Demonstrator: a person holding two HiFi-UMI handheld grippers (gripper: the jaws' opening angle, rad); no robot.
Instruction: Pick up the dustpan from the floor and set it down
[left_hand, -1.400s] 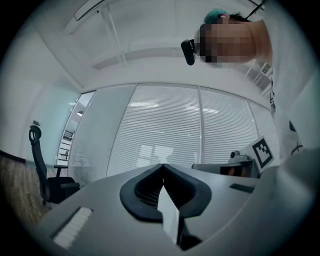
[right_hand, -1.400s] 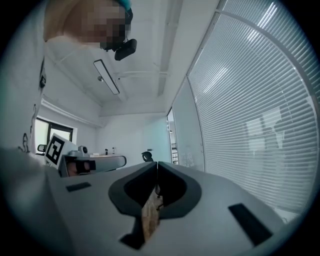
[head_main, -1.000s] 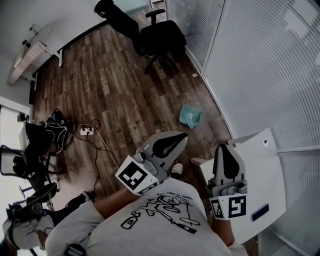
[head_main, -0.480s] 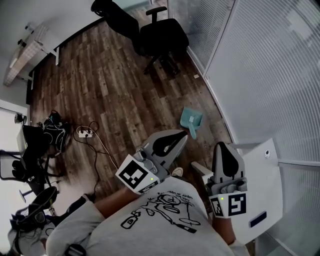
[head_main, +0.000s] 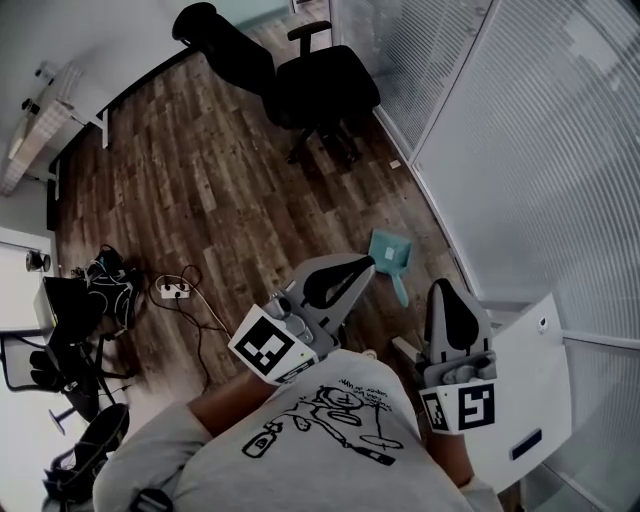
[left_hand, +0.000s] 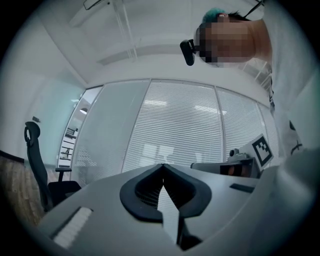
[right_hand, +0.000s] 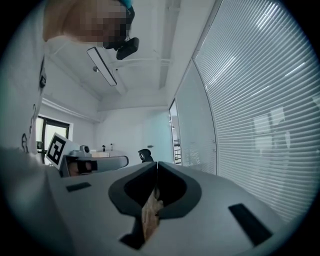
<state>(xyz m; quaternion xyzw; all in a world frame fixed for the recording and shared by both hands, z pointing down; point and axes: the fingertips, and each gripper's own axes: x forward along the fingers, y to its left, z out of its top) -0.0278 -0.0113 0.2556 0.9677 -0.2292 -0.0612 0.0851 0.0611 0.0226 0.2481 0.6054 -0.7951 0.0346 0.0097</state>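
**Both tools shut and empty, dustpan on the floor ahead**

In the left gripper view, the left tool (left_hand: 162, 165) has its two jaws together at the tips. Nothing is caught between them; the narrow slit lower down shows only the slatted blinds behind. The right tool (right_hand: 157, 163) stands the same way in the right gripper view: the tips meet, nothing is held, and the slit gives a glimpse of brown wood.

In the head view, both are held out in front of the person's grey printed T-shirt (head_main: 325, 425). The left tool (head_main: 366, 263) angles up and to the right, and the right tool (head_main: 446, 286) points straight up the picture. Each carries its marker cube at the rear.

The teal dustpan (head_main: 387, 251) lies on the wooden floor (head_main: 210, 180), just past the tip of the left tool and up-left of the right tool. Its handle runs down toward the person. Neither tool touches it.

To its right rises a glass partition with white blinds (head_main: 540, 150). A white panel (head_main: 535, 385) stands beside the right tool. Farther off, a black office chair (head_main: 322, 85) sits near the partition. At the left, a white power strip (head_main: 172, 291) with its cable lies on the floor near a heap of dark bags (head_main: 95, 285).
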